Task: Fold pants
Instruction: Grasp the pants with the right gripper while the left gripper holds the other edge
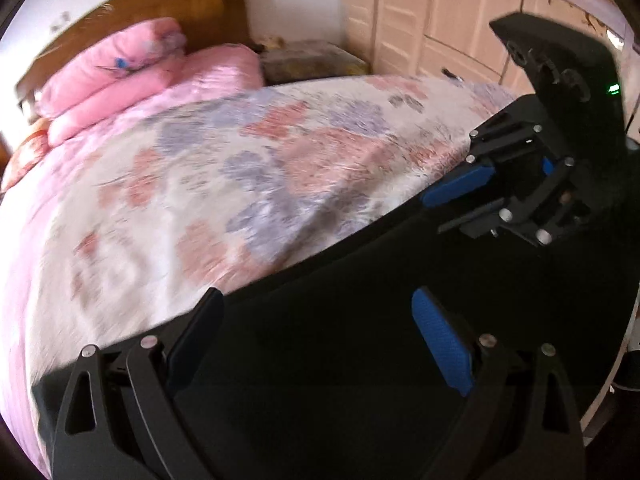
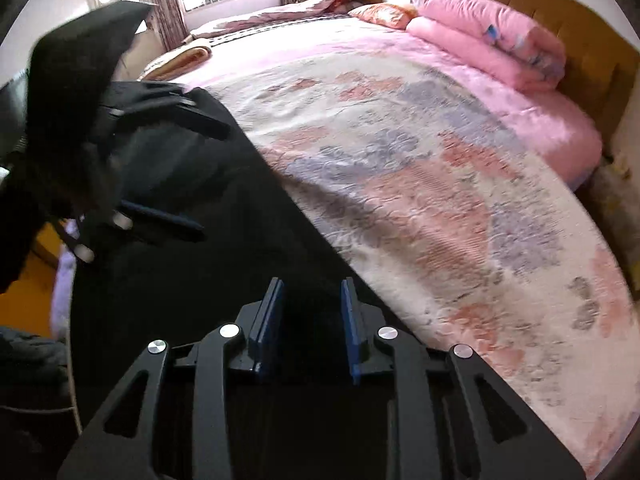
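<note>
Black pants [image 1: 360, 340] lie spread over the near edge of the bed, covering the lower right of the left wrist view and the lower left of the right wrist view [image 2: 192, 280]. Their straight far edge runs diagonally against a floral bedspread [image 1: 200, 184] of cream, rose and lilac patches, which fills most of the mattress.

From its own camera, the left gripper [image 1: 316, 340] hovers over the dark cloth with its jaws spread wide; one blue pad [image 1: 444, 344] faces inward, and nothing is pinched between the fingers. In the same view the right gripper [image 1: 460, 200] appears at the right, low over the pants near their far edge.

The right gripper [image 2: 312, 312], seen from its own camera, has its blue pads close together with a narrow gap between them. Dark fabric lies below that gap, but whether any of it is pinched between the pads cannot be told. The left gripper [image 2: 192, 176] shows blurred at the left of this view, jaws apart above the pants.

At the head of the bed, folded pink quilts [image 2: 492, 40] are stacked against a wooden headboard [image 2: 592, 52]. Pale wardrobe doors [image 1: 432, 12] stand beyond the bed.
</note>
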Action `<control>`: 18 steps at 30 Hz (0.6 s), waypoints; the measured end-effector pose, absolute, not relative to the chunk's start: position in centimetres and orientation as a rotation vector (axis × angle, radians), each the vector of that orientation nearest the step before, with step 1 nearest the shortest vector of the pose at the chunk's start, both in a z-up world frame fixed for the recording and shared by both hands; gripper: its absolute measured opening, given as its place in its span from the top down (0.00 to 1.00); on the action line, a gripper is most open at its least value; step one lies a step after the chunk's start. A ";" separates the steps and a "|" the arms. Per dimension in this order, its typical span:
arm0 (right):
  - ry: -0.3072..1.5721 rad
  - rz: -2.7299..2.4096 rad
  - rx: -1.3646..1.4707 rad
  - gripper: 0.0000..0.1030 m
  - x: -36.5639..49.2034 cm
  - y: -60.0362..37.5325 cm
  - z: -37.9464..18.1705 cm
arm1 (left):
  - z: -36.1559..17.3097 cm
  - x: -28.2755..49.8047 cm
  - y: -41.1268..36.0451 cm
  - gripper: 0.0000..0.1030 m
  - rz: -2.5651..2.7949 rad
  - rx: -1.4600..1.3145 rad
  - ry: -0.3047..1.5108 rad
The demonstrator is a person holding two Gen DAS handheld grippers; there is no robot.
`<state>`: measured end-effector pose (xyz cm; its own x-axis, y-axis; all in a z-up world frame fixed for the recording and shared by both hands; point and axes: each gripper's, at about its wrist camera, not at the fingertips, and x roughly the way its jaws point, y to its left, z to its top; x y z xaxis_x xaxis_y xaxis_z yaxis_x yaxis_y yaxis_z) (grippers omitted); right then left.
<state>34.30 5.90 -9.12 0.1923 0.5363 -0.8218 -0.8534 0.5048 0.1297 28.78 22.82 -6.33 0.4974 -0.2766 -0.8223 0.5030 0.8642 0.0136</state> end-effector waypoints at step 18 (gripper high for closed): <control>0.864 1.121 -0.576 0.75 32.3 6.5 -8.5 | -7.6 29.9 20.2 0.81 -0.684 0.410 0.954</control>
<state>32.30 6.52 -8.51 0.1786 0.5289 -0.8297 -0.9372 0.3483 0.0202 29.93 20.16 -7.58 0.3951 -0.3491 -0.8497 0.6927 0.7207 0.0260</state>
